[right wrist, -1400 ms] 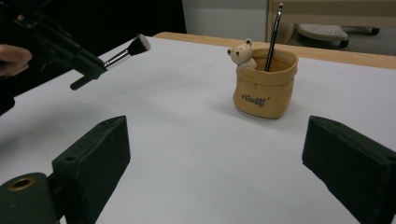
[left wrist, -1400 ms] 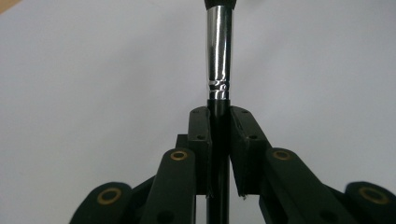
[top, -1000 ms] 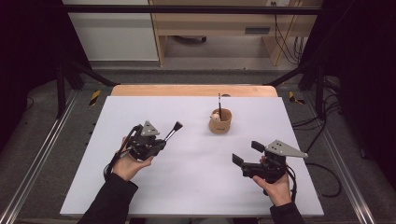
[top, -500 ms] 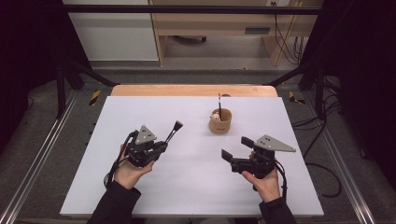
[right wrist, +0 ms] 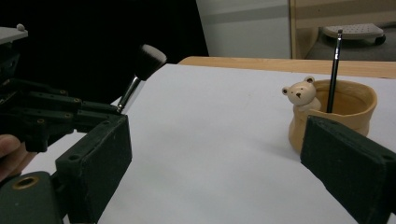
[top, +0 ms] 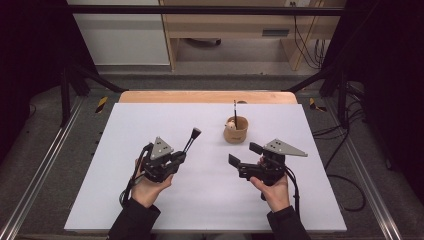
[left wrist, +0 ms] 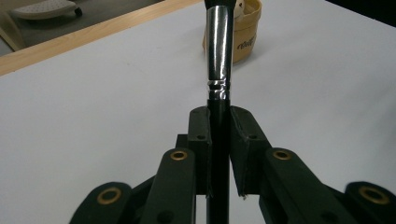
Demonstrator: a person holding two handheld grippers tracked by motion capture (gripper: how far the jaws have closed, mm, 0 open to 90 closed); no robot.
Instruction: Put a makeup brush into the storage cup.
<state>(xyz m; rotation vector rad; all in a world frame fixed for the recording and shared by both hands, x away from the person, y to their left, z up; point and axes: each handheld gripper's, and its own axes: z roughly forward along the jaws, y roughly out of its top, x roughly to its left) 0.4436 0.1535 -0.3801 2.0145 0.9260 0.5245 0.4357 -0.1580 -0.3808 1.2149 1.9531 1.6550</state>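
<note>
My left gripper [top: 180, 156] is shut on the black handle of a makeup brush [top: 193, 137], which points up and away toward the cup. In the left gripper view the jaws [left wrist: 219, 128] clamp the handle just below the silver ferrule of the brush [left wrist: 218, 51]. A tan cup [top: 236, 131] with a small bear figure on its rim holds a thin dark pencil. My right gripper [top: 245, 155] stands open in front of the cup with nothing between its pads. The right gripper view shows the cup [right wrist: 338, 114] and the brush head [right wrist: 150, 59].
The white table top [top: 150, 120] ends in a wooden strip [top: 200, 96] at the far side. Metal rails run along both sides of the table. Cables trail on the floor at the right.
My right gripper has moved left and a little forward, toward the middle of the table. The left gripper with the brush has hardly shifted.
</note>
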